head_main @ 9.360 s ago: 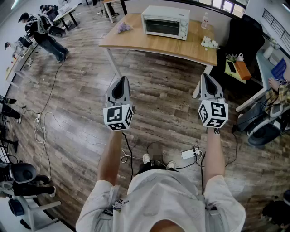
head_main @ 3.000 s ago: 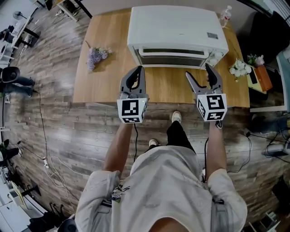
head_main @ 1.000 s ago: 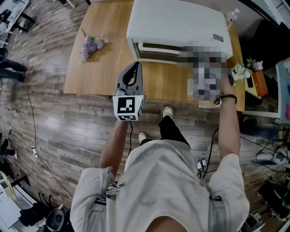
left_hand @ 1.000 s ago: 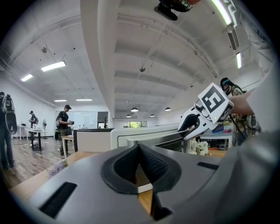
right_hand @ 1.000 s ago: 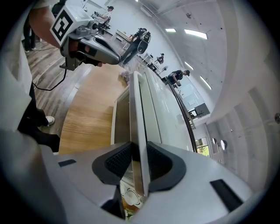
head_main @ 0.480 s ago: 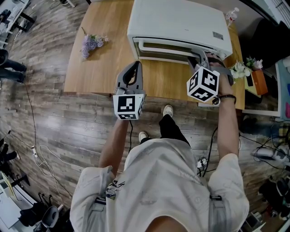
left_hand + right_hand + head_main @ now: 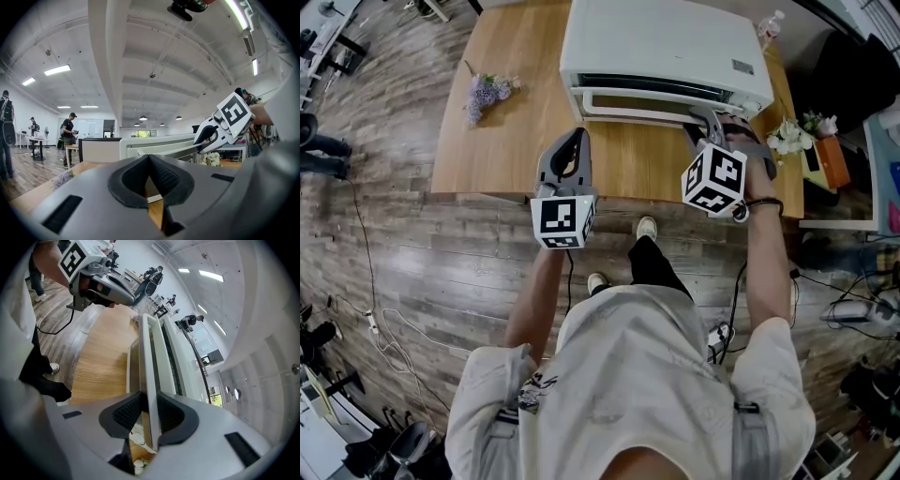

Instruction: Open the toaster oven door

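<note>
Clamping the handle (image 7: 637, 110) of the door (image 7: 661, 97) near its right end, the right gripper (image 7: 706, 122) presses both pads on the white bar, which runs straight out between them in the right gripper view. The oven (image 7: 666, 47) sits at the back of a wooden table (image 7: 516, 150), front toward the person. A dark strip shows between its top and the door, but I cannot tell how far the door stands off. The left gripper (image 7: 573, 141) hovers over the table's front edge, left of the handle and apart from the oven, jaws together with nothing between them. A lavender sprig (image 7: 486, 91) lies on the table's left side. White flowers (image 7: 789, 139) lie near its right end.
</note>
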The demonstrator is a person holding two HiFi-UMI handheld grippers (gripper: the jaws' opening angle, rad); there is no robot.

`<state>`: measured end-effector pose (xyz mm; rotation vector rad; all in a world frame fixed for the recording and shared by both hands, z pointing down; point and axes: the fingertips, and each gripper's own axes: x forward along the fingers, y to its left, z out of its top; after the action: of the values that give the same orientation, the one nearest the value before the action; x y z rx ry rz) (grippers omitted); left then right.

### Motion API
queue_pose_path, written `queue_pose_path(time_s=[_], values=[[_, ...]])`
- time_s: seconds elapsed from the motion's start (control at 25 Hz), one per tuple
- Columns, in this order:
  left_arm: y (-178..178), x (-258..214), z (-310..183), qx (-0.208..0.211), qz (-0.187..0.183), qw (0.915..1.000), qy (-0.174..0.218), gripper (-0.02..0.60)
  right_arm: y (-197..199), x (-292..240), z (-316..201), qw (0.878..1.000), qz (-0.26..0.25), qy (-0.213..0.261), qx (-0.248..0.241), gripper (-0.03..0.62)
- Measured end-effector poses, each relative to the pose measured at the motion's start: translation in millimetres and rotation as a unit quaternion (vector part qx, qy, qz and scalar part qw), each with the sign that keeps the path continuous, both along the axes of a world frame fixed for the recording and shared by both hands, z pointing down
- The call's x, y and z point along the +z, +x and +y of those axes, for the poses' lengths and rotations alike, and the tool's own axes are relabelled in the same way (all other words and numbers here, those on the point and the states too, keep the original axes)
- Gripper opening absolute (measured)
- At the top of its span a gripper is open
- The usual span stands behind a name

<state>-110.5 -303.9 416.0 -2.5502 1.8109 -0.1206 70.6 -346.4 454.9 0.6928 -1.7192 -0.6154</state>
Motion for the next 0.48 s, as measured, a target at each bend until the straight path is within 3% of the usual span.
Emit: queue_pose_path(time_s=[0.48], values=[[-11.9, -3.6, 17.8, 0.002, -0.001, 1.0000, 0.007, 0.014, 0.4, 14.7, 28.8, 1.000, 0.023, -0.009, 0.003, 0.108]])
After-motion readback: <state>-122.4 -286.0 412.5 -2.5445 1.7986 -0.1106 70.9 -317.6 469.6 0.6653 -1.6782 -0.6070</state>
